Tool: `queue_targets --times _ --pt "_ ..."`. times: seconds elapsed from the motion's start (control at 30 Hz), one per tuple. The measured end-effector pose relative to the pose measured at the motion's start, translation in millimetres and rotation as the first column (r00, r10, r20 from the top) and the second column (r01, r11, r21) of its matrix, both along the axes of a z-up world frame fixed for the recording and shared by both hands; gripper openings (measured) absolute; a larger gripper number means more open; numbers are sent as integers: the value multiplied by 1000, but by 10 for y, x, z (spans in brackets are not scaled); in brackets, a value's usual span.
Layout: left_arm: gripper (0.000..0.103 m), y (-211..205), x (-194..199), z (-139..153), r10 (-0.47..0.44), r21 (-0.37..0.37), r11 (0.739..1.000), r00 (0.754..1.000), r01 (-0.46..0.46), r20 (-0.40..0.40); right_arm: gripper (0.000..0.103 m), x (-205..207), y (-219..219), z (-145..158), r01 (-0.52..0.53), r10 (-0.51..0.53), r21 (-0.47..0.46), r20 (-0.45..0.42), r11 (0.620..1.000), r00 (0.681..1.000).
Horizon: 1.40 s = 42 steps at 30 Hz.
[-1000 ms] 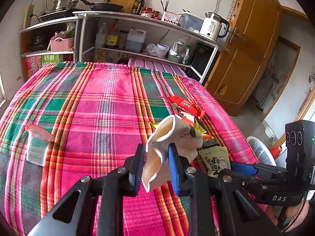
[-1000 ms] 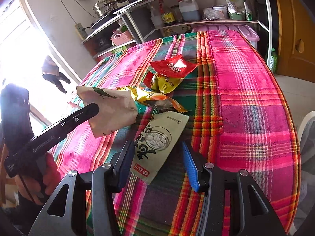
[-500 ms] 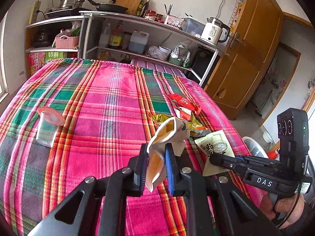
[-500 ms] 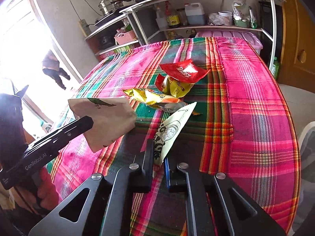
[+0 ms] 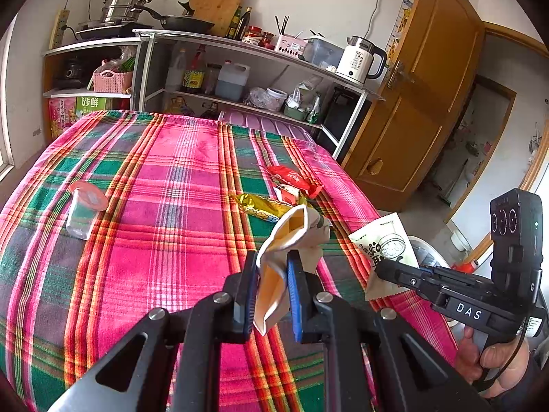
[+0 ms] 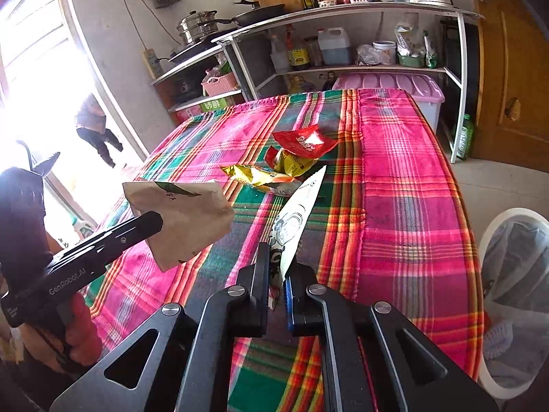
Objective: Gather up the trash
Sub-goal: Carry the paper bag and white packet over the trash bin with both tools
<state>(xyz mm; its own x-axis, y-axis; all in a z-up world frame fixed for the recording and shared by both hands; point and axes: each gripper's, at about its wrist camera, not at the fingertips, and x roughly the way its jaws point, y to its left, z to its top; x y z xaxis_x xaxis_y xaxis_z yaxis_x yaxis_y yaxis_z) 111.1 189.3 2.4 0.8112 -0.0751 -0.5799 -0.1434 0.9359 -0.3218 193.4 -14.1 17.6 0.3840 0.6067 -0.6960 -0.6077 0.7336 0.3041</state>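
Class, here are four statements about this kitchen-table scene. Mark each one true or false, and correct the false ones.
1. The right hand-held gripper pinches the pale green and white packet. True.
2. The left hand-held gripper is empty. False: it grips a beige paper bag.
3. A red wrapper lies on the plaid tablecloth. True.
4. The clear plastic cup lies tipped over. False: it stands upright.

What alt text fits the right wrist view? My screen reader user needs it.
The right gripper pinches a pale green snack pouch above a pink plaid tablecloth. At left, the left gripper holds a beige paper bag; red and yellow wrappers lie beyond.
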Motion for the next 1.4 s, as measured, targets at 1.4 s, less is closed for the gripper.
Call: queue_targets --times 1.4 --pt "17 -1961 354 402 -319 63 947 947 316 36 7 -257 -2140 248 333 -339 123 30 935 940"
